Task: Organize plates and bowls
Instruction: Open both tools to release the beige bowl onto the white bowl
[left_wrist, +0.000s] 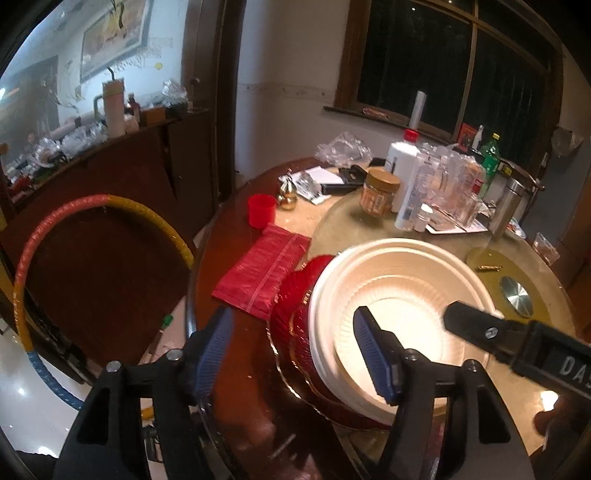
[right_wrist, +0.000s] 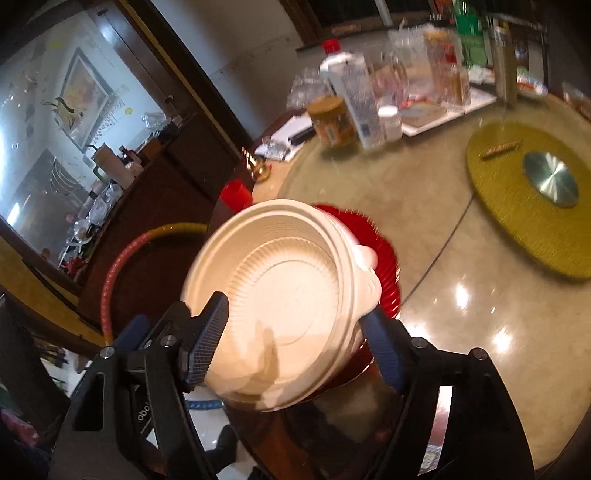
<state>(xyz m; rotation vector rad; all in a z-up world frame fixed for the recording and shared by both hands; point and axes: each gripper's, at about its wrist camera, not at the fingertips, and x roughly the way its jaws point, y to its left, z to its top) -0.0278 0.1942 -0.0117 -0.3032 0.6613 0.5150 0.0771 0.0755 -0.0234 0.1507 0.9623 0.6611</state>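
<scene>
White bowl (right_wrist: 280, 295) sits stacked on red plates (right_wrist: 384, 266) at the near table edge (left_wrist: 236, 424), looks tilted. Left gripper (left_wrist: 291, 354) jaws apart, one pad inside the bowl, one outside left, rim not pinched. Right gripper (right_wrist: 299, 347) jaws apart around the bowl, pads near the rim; contact unclear. Risk: bumping the rim tips or slides the stack off the edge.
</scene>
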